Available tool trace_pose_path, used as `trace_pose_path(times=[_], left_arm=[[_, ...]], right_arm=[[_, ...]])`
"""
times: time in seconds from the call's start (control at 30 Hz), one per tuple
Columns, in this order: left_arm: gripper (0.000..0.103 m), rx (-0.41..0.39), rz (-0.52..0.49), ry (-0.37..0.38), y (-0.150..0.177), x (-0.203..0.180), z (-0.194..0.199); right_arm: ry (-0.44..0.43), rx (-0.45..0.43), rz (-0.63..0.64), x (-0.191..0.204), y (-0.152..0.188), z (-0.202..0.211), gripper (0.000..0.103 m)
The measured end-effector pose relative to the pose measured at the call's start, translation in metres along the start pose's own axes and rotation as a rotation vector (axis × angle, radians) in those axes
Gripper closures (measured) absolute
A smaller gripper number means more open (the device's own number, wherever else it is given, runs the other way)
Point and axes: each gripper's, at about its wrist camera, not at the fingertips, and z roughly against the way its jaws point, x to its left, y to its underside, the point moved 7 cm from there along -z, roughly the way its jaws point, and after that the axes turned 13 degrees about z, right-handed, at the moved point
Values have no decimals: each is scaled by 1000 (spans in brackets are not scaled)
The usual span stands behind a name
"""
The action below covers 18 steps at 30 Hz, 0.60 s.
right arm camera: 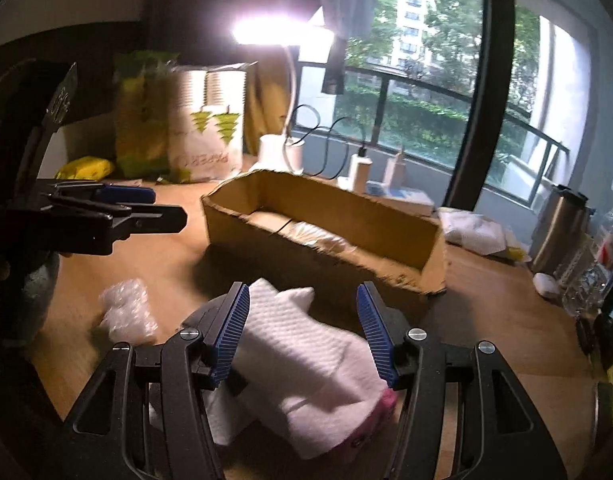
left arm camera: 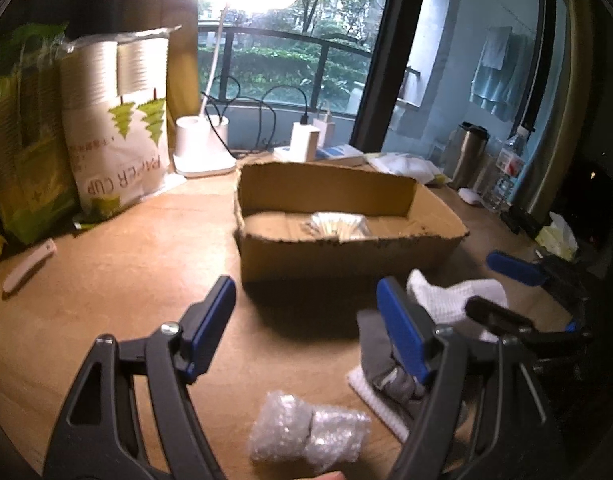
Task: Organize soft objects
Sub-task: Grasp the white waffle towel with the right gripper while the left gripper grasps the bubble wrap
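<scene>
White waffle-knit sock between spread jaws, cardboard box behind.

The white waffle-textured fabric sock (right arm camera: 302,364) with a pink cuff lies on the wooden surface (right arm camera: 506,320), its long axis running from the cuff at the near right to the toe pointing toward the shallow brown cardboard box (right arm camera: 346,204). The right gripper (right arm camera: 304,336) straddles it, jaws wide. A clear bubble-wrap bundle (left arm camera: 306,432) lies under the left gripper (left arm camera: 306,328), jaws also wide, beside a grey sock (left arm camera: 380,360).

Ragged cardboard box (left arm camera: 346,256), waffle-textured white cloth (right arm camera: 306,360).
</scene>
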Motion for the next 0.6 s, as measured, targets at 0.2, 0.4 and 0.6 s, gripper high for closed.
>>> trace_pose_path(times=[0.2,0.4,0.6], left_arm=[[28,36,26,2,18,8,3],[13,57,48,14,36,17,10],[13,106,13,-14,54,22,5]], right_arm=[[-22,53,-3,10,9,-10,44],[-41,90,-12,9,20,-16,44],[-52,114,-22,7,27,-20,44]])
